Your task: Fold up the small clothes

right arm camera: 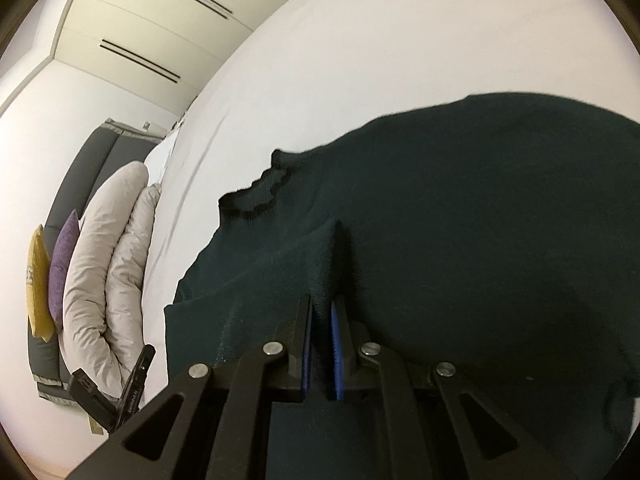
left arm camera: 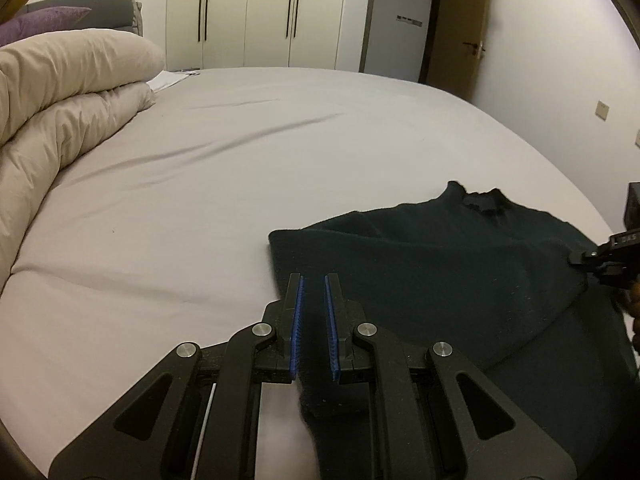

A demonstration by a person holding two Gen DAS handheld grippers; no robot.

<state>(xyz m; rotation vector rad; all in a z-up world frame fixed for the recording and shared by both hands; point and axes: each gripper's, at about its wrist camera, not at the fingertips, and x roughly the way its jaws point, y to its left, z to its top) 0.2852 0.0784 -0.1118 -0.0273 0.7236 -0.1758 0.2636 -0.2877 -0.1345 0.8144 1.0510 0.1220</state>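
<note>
A dark green knit sweater (left arm camera: 440,280) lies partly folded on the pale bed sheet (left arm camera: 200,180), its collar (left arm camera: 480,200) pointing away. My left gripper (left arm camera: 314,280) sits at the sweater's left edge with its blue-padded jaws slightly apart and a strip of the fabric between them. In the right wrist view, my right gripper (right arm camera: 322,304) is shut on a raised fold of the sweater (right arm camera: 480,220), just below the collar (right arm camera: 256,196). The right gripper also shows at the right edge of the left wrist view (left arm camera: 576,258), pinching the sweater.
A bunched cream duvet (left arm camera: 60,92) lies on the bed's left side, with purple (left arm camera: 36,24) and yellow (right arm camera: 38,284) cushions and a grey headboard (left arm camera: 88,6) behind. White wardrobes (left arm camera: 260,12) and a door (left arm camera: 460,32) stand beyond the bed.
</note>
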